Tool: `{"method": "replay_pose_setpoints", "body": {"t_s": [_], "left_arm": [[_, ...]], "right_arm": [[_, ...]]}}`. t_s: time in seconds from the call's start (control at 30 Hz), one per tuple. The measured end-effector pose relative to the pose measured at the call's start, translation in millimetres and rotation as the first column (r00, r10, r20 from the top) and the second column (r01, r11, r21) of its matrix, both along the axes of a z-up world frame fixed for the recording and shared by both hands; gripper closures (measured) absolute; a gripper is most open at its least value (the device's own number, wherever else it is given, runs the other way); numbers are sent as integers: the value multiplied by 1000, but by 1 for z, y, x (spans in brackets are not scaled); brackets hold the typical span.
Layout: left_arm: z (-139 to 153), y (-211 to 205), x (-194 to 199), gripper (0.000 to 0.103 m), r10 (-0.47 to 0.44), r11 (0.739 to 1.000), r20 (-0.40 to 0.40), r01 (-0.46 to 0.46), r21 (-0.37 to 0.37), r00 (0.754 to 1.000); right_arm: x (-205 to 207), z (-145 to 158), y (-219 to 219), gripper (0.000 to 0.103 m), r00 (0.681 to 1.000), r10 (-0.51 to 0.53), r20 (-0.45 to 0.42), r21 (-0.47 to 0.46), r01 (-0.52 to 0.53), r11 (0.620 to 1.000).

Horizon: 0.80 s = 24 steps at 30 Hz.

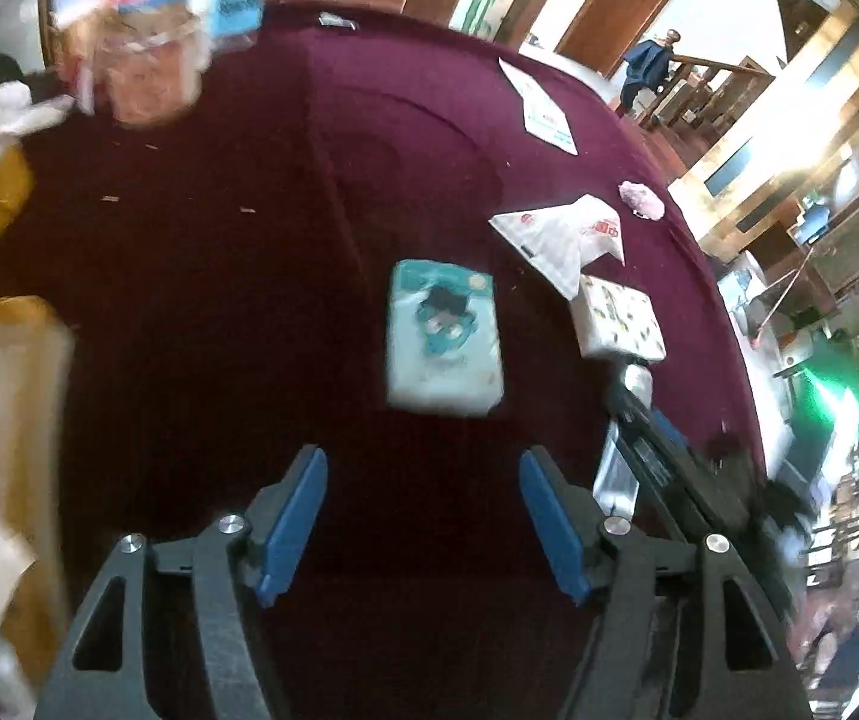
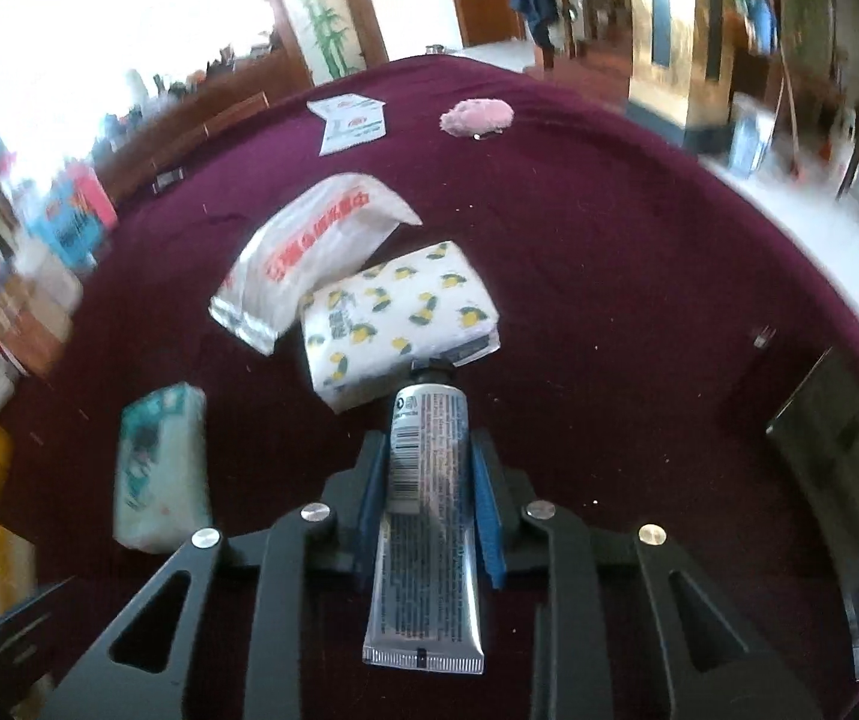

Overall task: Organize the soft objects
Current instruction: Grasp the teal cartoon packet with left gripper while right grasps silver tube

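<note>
Sorting looks barely begun: right tongs (image 2: 427,468) clamped on a silver tube (image 2: 426,516), left tongs (image 1: 423,516) apart and empty, tissue packs (image 2: 399,324) scattered across the desk (image 2: 609,252).

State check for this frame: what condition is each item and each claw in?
Left claw: open, empty.
Right claw: shut on silver tube.
Teal tissue pack: flat on cloth, free.
Lemon-print pack: lying beside the tube's cap.
White red-lettered pouch: sagging, leaning over lemon-print pack.
Pink fluffy item: lying apart.
</note>
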<state>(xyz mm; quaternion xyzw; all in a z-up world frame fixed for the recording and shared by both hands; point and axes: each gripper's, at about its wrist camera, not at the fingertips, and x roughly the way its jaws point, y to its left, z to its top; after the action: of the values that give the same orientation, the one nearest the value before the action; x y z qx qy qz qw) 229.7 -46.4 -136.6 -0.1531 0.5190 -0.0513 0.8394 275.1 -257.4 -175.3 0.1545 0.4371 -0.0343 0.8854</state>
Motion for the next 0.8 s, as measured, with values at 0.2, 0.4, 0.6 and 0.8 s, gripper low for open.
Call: {"method": "replay_pose_setpoints", "body": {"t_s": [0.2,0.4,0.6,0.8], "left_arm": [[-13,-22,51,33,4,999,-42,-3,35,999],[-31,-37,79,43,3,990,-83,9,137,997],[-32,-36,63,71,-35,966,-60,49,253,998],[-21,-14,14,72,-48,996,-91,55,75,995]], "right_arm": [[0,-1,-10,77,999,-28,14,107,27,994],[2,-1,-7,76,999,-38,16,100,36,994],[2,-2,-8,76,999,-34,11,115,33,993],[-6,1,-22,77,996,-4,87,314,-24,949]]}}
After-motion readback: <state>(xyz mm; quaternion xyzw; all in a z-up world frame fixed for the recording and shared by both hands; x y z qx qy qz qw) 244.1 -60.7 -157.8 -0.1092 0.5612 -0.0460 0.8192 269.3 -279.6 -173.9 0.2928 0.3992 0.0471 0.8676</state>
